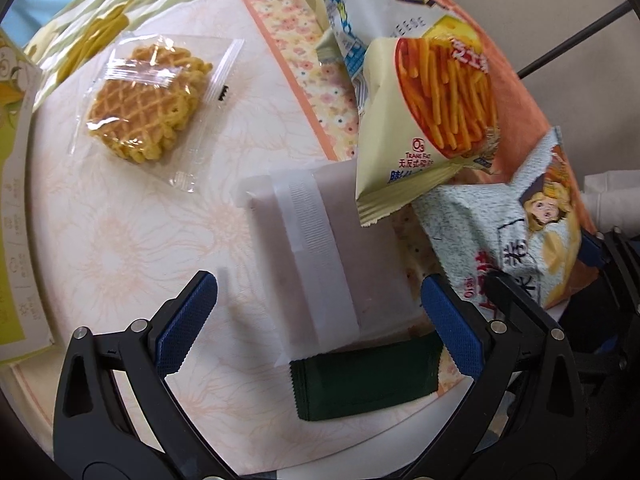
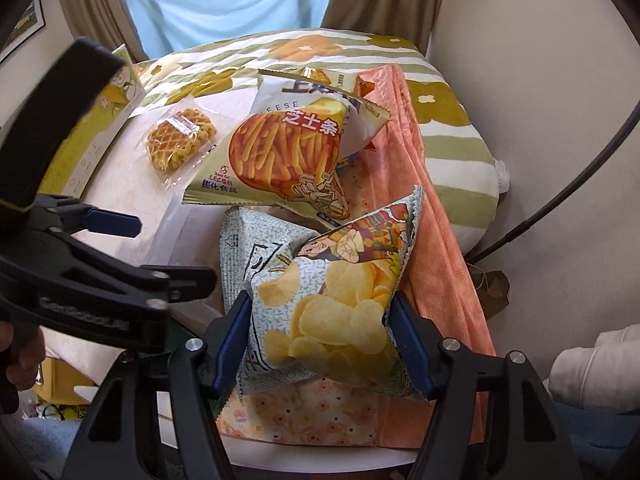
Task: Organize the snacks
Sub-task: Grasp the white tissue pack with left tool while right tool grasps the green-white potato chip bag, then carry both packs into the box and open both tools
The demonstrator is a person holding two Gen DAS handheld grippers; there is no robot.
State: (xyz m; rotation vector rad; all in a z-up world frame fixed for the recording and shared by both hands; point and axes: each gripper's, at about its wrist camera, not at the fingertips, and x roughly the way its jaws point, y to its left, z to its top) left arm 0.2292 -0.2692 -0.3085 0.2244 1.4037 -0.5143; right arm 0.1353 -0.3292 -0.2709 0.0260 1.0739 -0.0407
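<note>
Nearest to you, your right gripper [image 2: 320, 344] had its blue pads pressed against both sides of the chip bag [image 2: 336, 304], which bulged between them; it was gripping that bag. The bag sat at the near right of the table [image 2: 132, 184], partly over an orange cloth [image 2: 440, 240].

Your left gripper [image 1: 320, 320] hung over the table with its jaws wide apart, gripping nothing. Between its pads lay a white pouch [image 1: 320, 248], flat on the table, touching neither pad. A dark green packet [image 1: 364, 380] lay just nearer than the pouch, tucked partly under its near end, also between the jaws.

Just beyond the chip bag, a bag of cheese sticks [image 2: 280, 156] leaned over the far corner of the white pouch. Behind it stood a pale cheese bag [image 2: 320, 100], partly hidden.

Farther left, well apart from both grippers, a clear-wrapped waffle [image 1: 148, 100] lay alone on the table. A yellow box [image 2: 96, 120] stood at the table's left edge. Farthest off, a flowered cushion [image 2: 440, 100] lay behind the table.
</note>
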